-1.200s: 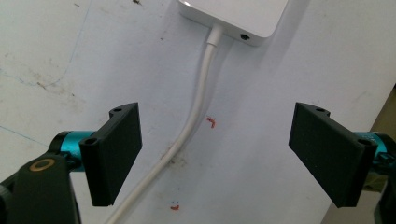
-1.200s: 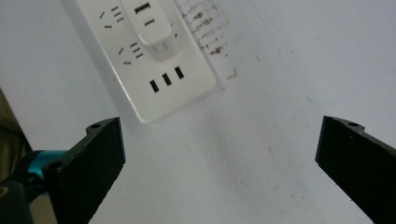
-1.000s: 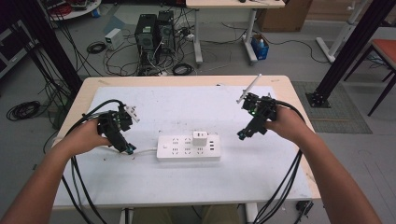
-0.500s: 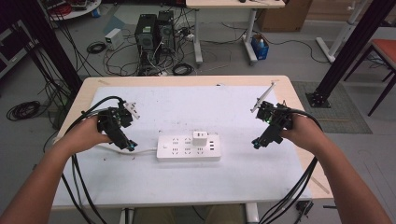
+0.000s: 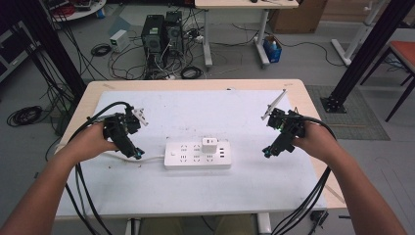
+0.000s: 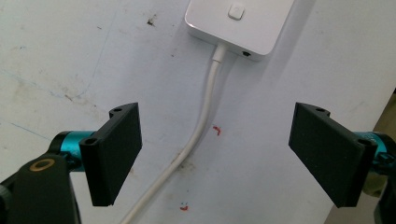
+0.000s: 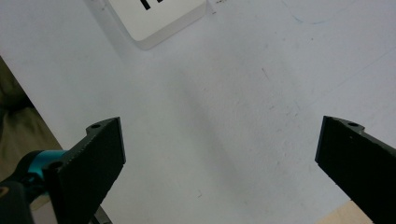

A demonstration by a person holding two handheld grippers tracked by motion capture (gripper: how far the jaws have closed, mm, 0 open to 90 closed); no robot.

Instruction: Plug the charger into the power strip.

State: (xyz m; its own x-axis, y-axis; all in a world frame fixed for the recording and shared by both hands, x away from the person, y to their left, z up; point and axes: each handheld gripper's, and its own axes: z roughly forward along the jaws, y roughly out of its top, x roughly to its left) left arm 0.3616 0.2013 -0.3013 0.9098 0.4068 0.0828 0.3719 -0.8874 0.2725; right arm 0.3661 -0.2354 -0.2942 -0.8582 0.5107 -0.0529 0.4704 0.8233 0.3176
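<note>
Black jaws spread wide, both hand-held grippers flank the power strip empty.

The right hand-held gripper (image 5: 277,143) has drifted outward from the white plastic power strip (image 5: 197,154); the left hand-held gripper (image 5: 131,145) has edged nearer its white cord (image 6: 201,116) on the white worktop (image 5: 195,110), suggesting a grasp is coming.

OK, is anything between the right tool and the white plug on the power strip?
Nothing visible. Only bare white mat lies between the right tool, jaws open, and the power strip; the plug stands on its top, clear on that side.
</note>
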